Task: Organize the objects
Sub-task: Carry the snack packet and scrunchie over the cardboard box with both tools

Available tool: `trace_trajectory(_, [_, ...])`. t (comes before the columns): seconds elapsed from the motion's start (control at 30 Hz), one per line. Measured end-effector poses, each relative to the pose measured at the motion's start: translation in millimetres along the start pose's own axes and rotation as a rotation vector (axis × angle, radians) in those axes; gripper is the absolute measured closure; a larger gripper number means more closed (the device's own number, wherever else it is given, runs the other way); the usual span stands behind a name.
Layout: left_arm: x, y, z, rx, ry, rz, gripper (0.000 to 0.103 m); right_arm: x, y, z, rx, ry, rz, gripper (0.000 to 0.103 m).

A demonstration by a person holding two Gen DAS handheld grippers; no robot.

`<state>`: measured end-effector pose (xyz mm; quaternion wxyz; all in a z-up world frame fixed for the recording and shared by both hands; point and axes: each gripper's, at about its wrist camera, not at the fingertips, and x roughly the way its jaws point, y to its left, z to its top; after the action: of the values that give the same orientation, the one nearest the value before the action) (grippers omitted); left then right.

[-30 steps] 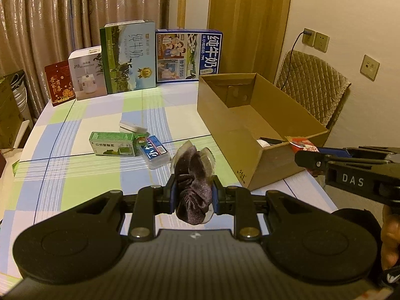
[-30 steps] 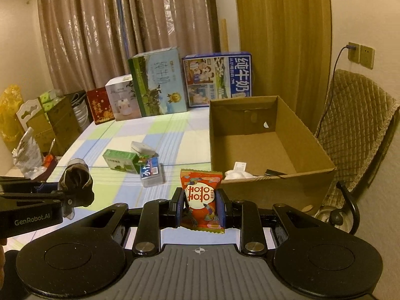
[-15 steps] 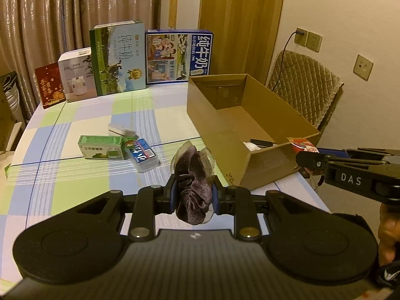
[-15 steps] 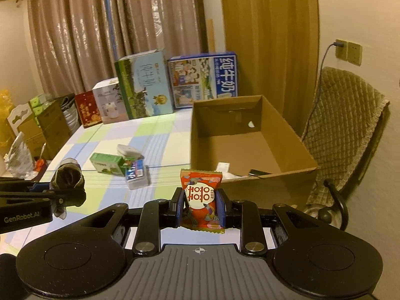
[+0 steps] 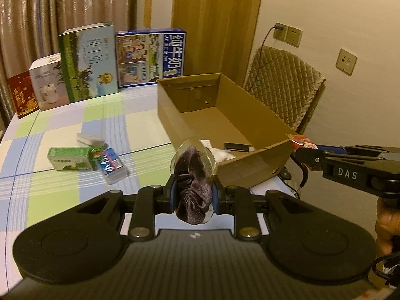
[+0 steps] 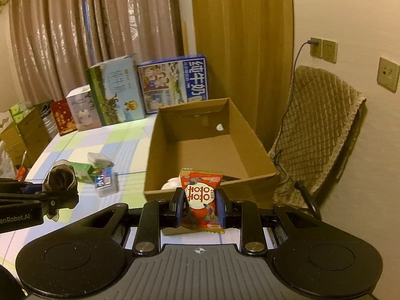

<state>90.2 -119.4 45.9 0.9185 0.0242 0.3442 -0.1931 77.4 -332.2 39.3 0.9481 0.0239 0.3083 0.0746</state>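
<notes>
Now both loads ride clamped: left gripper (image 5: 194, 195) pinches a dark scrunchie (image 5: 192, 187), right gripper (image 6: 200, 208) a red snack packet (image 6: 201, 195). Cardboard box (image 6: 172, 135) sits just beyond both fingertips; best to carry each past the near wall before letting go, so nothing catches the rim.

- Dark purple velvety scrunchie (image 5: 192, 187), partly in clear wrap, is sitting bunched between the left claw (image 5: 194, 195) pads, hanging just short of the box's near corner.
- Red snack packet (image 6: 202, 197) is standing upright, pinched in the right claw (image 6: 201, 207).
- Open cardboard box (image 5: 252, 160) is sitting on the desk (image 5: 75, 125), holding a white wad and a dark stick.
- Green carton (image 5: 71, 158), blue pack (image 5: 110, 161) and a small white case (image 5: 87, 138) are lying clustered left of the box.
</notes>
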Motion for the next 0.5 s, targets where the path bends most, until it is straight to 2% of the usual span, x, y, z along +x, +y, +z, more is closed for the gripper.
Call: trace_trajectory(0.5, [31.4, -30.0, 26.6, 0.04, 0.002, -0.05, 0.081, 13.4, -23.4, 15.8, -0.004, 0.004, -0.017, 0.079])
